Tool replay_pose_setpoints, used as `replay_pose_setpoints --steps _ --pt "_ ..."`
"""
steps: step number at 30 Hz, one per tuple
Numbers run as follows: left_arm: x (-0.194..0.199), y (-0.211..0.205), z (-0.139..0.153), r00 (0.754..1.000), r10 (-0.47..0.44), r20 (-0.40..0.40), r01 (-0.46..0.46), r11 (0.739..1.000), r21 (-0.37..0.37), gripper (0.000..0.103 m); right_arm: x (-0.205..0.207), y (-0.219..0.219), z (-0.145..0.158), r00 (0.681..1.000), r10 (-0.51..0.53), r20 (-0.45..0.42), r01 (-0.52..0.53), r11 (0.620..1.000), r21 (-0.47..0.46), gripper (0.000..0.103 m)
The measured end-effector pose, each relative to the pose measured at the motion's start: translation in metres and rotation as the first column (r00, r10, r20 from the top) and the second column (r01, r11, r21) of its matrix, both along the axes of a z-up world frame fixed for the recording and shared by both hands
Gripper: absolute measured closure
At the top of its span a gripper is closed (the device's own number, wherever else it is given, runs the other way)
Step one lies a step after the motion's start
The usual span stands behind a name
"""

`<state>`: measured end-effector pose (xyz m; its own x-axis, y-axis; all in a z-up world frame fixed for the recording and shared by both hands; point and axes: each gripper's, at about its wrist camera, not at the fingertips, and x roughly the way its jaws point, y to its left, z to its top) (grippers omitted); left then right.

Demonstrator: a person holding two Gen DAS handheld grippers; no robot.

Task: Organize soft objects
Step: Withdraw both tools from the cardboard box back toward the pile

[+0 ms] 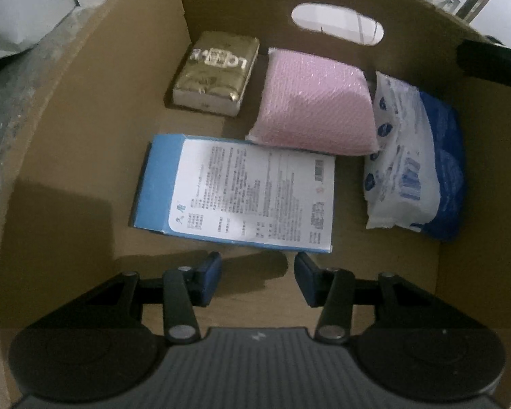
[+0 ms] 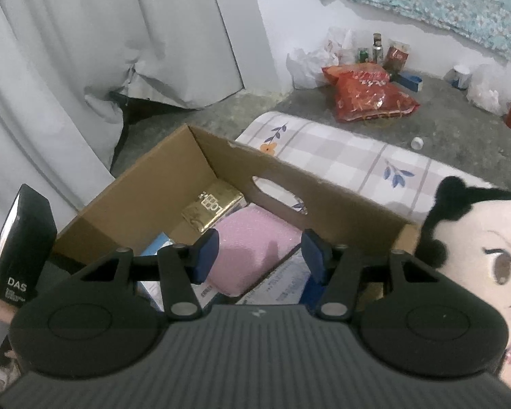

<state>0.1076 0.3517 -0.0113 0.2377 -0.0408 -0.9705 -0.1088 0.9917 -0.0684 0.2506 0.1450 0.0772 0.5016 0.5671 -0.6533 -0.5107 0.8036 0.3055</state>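
My left gripper (image 1: 258, 281) hung over the cardboard box (image 1: 85, 109), jaws apart with nothing between them. The blue box (image 1: 235, 187) lay on the box floor just ahead — pink pack (image 1: 315, 105) behind it. My right gripper (image 2: 259, 255) was spread too, empty, above the box's near edge.

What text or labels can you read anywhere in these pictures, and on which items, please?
"DAS": black box; smaller lines beneath unreadable.
"LC": gold pack, seen inverted; the rest blurred.
Blue-and-white box: dense print, too small.
Blue-and-white packet: blurred.
Red bag: illegible.
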Motion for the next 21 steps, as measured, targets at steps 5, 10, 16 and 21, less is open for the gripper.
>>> replay_pose_setpoints --steps 5,10,16,21 --pt "0.005 0.004 0.001 0.998 0.04 0.054 -0.037 0.998 -0.044 0.054 -0.006 -0.025 0.016 0.999 -0.044 0.013 0.044 0.999 0.028 0.05" --pt "0.006 0.0 -0.001 0.999 0.021 0.041 -0.02 1.0 -0.003 0.053 -0.021 -0.047 0.03 0.997 -0.062 0.042 0.063 0.998 -0.006 0.05" --pt "-0.011 -0.014 0.03 0.994 -0.043 0.104 0.039 0.999 0.037 0.042 -0.038 -0.052 0.037 0.995 -0.038 0.092 0.043 0.998 -0.056 0.05" --pt "-0.003 -0.035 0.047 0.949 -0.211 0.232 0.167 0.966 0.197 0.008 -0.036 -0.041 0.03 0.997 -0.023 0.073 0.027 0.998 -0.049 0.05"
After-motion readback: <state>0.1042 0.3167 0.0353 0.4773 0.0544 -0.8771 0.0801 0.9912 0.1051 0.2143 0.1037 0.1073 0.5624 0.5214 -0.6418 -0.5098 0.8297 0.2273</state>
